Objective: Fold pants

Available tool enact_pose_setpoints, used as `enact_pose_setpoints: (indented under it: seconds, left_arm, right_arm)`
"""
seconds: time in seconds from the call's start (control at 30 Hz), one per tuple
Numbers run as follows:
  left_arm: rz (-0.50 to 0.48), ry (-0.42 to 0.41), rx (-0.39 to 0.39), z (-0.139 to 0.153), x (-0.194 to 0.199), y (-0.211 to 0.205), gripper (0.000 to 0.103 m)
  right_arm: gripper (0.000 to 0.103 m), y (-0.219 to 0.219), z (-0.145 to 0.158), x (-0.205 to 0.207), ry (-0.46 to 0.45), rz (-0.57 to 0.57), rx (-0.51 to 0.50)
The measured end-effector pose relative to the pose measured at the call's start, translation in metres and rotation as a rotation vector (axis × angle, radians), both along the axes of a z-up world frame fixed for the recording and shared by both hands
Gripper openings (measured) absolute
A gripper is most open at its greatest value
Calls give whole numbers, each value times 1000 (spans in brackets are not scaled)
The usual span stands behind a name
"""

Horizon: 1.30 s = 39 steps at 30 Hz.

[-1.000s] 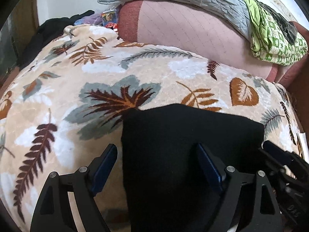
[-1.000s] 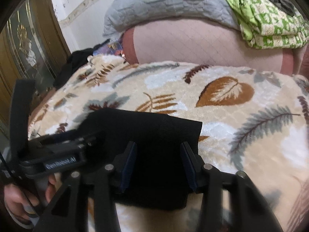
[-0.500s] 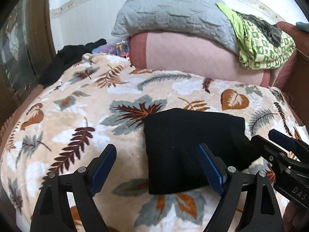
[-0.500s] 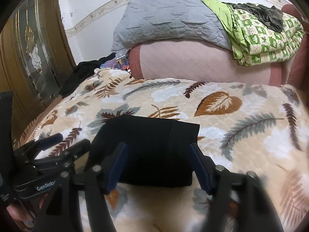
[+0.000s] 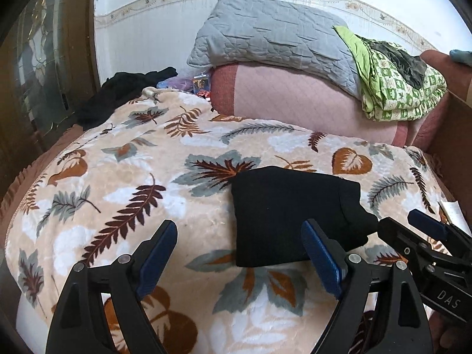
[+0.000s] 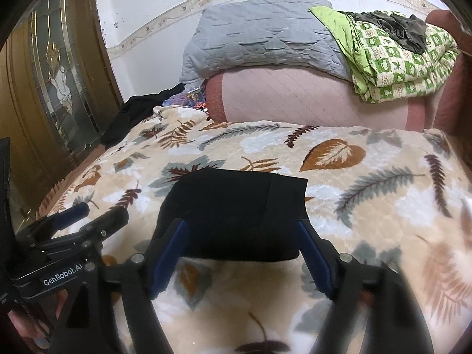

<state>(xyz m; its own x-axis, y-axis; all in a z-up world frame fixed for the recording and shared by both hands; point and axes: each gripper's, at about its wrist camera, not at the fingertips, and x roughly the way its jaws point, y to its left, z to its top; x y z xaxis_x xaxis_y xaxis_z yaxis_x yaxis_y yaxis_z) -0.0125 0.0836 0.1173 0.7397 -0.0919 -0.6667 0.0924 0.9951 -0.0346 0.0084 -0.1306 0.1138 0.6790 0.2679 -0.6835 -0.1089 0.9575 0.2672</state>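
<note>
The black pants (image 5: 292, 215) lie folded into a compact rectangle on the leaf-patterned blanket (image 5: 124, 183); they also show in the right wrist view (image 6: 236, 212). My left gripper (image 5: 239, 236) is open and empty, above the blanket near the fold's left edge. My right gripper (image 6: 242, 236) is open and empty, just in front of the fold's near edge. The right gripper also shows at the right in the left wrist view (image 5: 419, 236); the left gripper shows at the left in the right wrist view (image 6: 88, 215).
A pink bolster (image 5: 301, 100) lies at the bed's far end with a grey quilt (image 5: 271, 38) and a green patterned blanket (image 5: 398, 88) on it. Dark clothing (image 5: 124, 88) lies at the far left corner. A wooden door with glass (image 6: 59, 73) stands left.
Both grippers have pulled back and up from the folded pants, which now lie free on the blanket. The right gripper's jaws have opened wider.
</note>
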Motion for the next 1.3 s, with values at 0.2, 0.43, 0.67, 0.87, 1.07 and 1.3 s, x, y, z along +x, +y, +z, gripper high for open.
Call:
enact_pose_setpoints:
  seconds: [0.2,0.43,0.67,0.87,1.07,1.3]
  left_arm:
    - [2,-11,6,6,-9,2,87]
    - [-7,-19,9,10,-15,3,87]
    - [-12,-18,16,9,-16,1,87]
    - [-16,-13,18,8,-14,0,87]
    - [-13,-5,19,6,-11,0,87]
    - [-14,1,22,3,-11,-3,87]
  right_arm:
    - [79,2,6,-7,-13,0,-2]
    - [81,2,9,-9,-12,-1,3]
    - [81,2,8,-9,-11,-3,3]
    - [81,1,6,-7,-4,2,4]
    - [81,2,4,-6,2,4,7]
    - [81,1,1,-7,7,4,7]
